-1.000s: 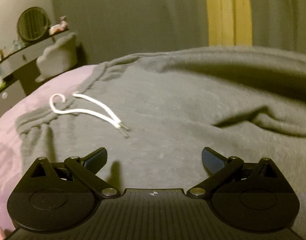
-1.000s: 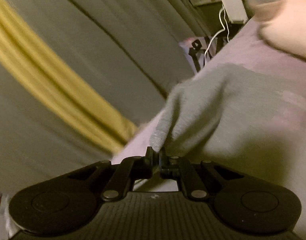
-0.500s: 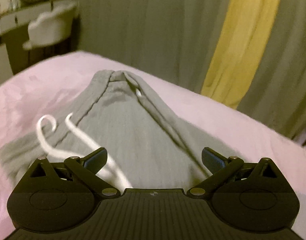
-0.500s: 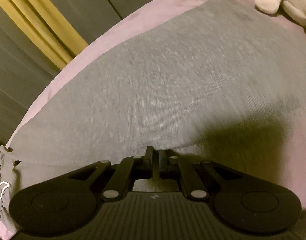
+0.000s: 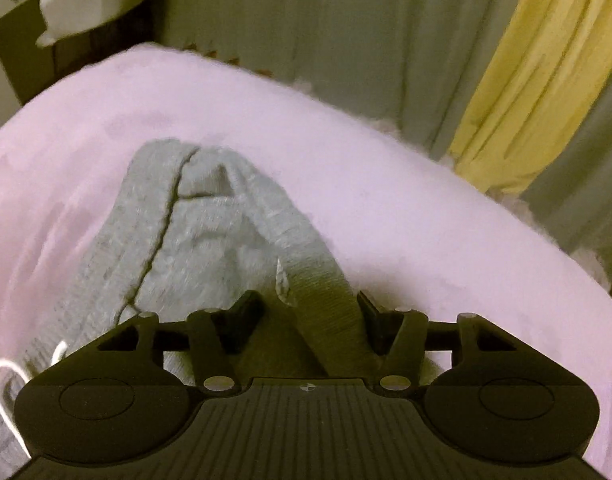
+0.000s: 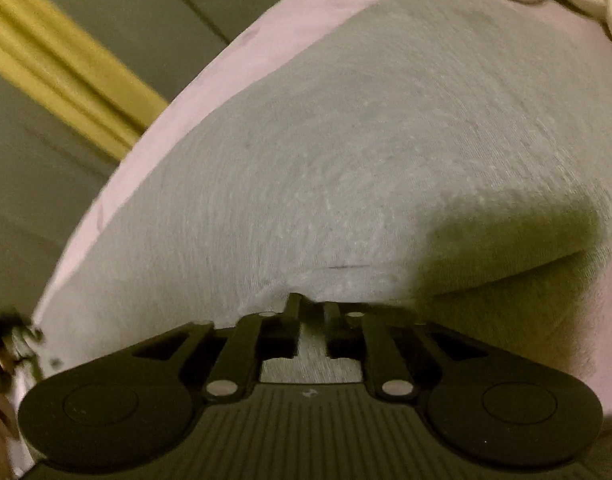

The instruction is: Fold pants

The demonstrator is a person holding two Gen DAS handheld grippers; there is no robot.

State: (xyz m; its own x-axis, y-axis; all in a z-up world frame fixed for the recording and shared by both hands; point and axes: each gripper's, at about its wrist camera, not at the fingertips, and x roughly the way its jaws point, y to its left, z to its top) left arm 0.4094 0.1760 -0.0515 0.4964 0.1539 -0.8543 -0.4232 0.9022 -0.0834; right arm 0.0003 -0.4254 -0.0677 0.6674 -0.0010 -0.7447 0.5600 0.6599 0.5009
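Both tongs (image 5: 307, 308) (image 6: 310, 306) at pants (image 6: 345, 160) edges.

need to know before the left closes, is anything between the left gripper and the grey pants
Nothing visible. A ridge of the grey sweatpants already sits between the left gripper's spread fingers. The white drawstring lies off to the side. The right gripper is pinched shut on the fabric.

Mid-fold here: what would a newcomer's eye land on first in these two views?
The grey pants sprawl across the pink bed cover, filling both views. The right gripper is clamped on their edge; the left gripper straddles a raised fold. A yellow curtain glows behind.
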